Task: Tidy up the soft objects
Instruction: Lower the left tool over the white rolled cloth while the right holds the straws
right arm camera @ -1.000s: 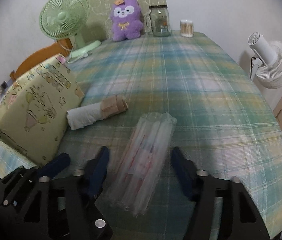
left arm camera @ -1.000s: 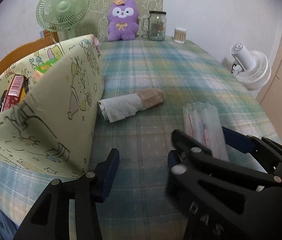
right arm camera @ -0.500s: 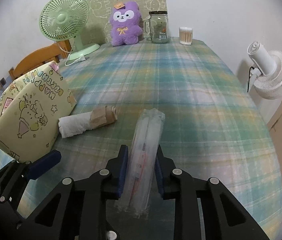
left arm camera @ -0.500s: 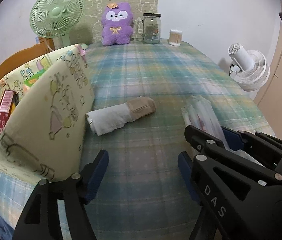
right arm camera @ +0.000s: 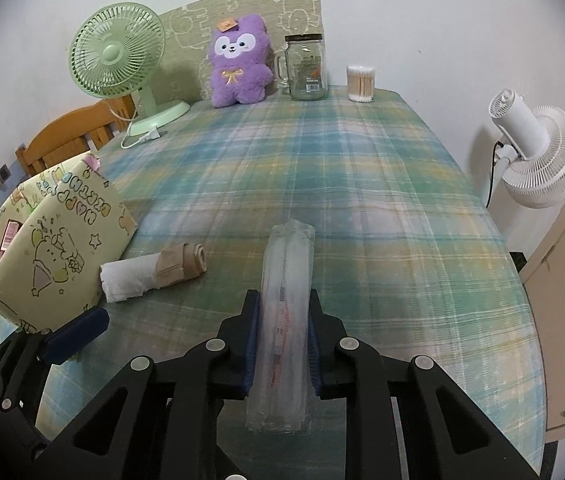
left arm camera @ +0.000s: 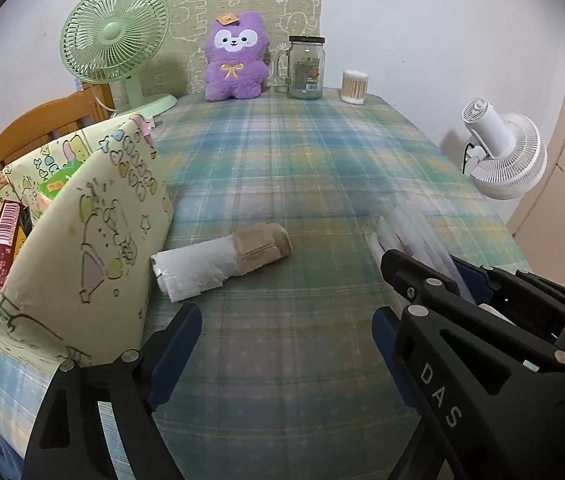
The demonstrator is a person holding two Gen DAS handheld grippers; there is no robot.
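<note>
Clear packet: a long transparent plastic packet [right arm camera: 286, 320] with pale sticks and red print inside; what the sticks are I cannot tell. It stands out forward along the fingers, over the checked tablecloth [right arm camera: 362, 200], near the front part of the table.
Right gripper: the right gripper [right arm camera: 282, 344] is clamped on the clear packet, one blue pad pressing each long side, and the packet is squeezed narrow between them.
Left gripper: the left gripper [left arm camera: 282, 344] has its jaws opening, wide apart, and only tablecloth shows between them.
Rolled bundle: a white rolled cloth with a tan band around one end [left arm camera: 222, 260] lies on the tablecloth, just beside the paper bag, ahead of the left gripper and apart from it.
Paper bag: a yellow gift bag with cartoon drawings [left arm camera: 82, 248] stands open at the left edge of the table; a red box [left arm camera: 2, 252] and something green are inside it.
Far end of table: a purple plush toy [left arm camera: 236, 64] sits against a green printed board, with a green desk fan [left arm camera: 116, 36] on its left, a glass jar with handle [left arm camera: 304, 68] on its right, then a tub of cotton swabs [left arm camera: 354, 86].
Beyond the table: a white fan [right arm camera: 538, 152] stands at the right side, a wooden chair back [right arm camera: 70, 136] at the left.
</note>
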